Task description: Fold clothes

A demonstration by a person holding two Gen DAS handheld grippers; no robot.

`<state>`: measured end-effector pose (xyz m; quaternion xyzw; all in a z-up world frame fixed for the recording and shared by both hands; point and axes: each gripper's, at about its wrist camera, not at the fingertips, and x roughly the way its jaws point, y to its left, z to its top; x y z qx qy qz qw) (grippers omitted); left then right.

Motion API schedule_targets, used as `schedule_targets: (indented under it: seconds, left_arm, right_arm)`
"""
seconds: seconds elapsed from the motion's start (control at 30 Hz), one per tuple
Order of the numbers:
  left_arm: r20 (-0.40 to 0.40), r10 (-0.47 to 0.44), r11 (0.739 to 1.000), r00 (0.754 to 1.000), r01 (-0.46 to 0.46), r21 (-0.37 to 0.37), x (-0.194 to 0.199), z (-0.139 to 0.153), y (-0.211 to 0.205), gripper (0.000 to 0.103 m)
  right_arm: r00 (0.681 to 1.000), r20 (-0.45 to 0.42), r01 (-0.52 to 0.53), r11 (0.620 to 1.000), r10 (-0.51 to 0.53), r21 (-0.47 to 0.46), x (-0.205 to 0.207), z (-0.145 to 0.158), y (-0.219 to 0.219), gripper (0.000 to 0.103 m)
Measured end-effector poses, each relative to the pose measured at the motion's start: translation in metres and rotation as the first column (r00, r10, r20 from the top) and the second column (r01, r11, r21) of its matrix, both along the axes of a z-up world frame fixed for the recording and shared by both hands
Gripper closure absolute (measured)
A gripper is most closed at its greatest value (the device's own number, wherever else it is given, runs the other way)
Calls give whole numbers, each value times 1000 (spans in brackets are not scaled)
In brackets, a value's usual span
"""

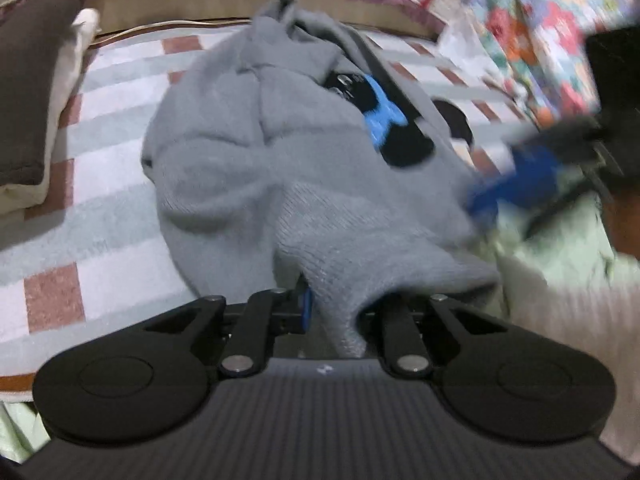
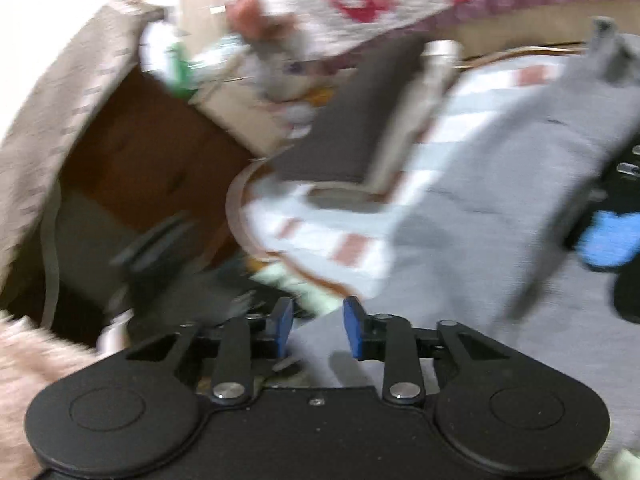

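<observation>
Holding a knit edge of the grey sweater [image 1: 248, 168] clamped between its fingers, the left gripper [image 1: 332, 312] has the garment bunched just ahead of it on the checked blanket [image 1: 100, 128] of the bed. The right gripper [image 2: 318, 328] stands with fingers apart and holds nothing, with grey cloth ahead of it and to its right. This looks like mid-fold; next the right gripper probably needs a matching edge.

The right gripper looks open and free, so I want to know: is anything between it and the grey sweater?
Nothing visible. The right gripper is open, with the grey knit sweater lying directly ahead.
</observation>
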<state>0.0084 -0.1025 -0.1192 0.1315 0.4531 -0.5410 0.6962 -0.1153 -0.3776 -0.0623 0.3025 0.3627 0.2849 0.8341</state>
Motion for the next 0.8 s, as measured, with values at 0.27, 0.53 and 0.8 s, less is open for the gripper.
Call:
schedule_targets:
  seconds: [0.27,0.53,0.8]
  left_arm:
    - [-248,125,985,961,-150,-81,42,-19,-5,86]
    - [-353,146,977,924,-190,-92,49,-41,7,71]
    - [-660,96,936,745,-293,-194,66,-75,17,85]
  right_arm:
    - [996,-50,-88,955,77,-285,13,-3,36,78]
    - [994,-110,-34,867,-25,-497,32,-19,52,72]
    - [990,-31,-135,834,140,-534,24,-13,71,63]
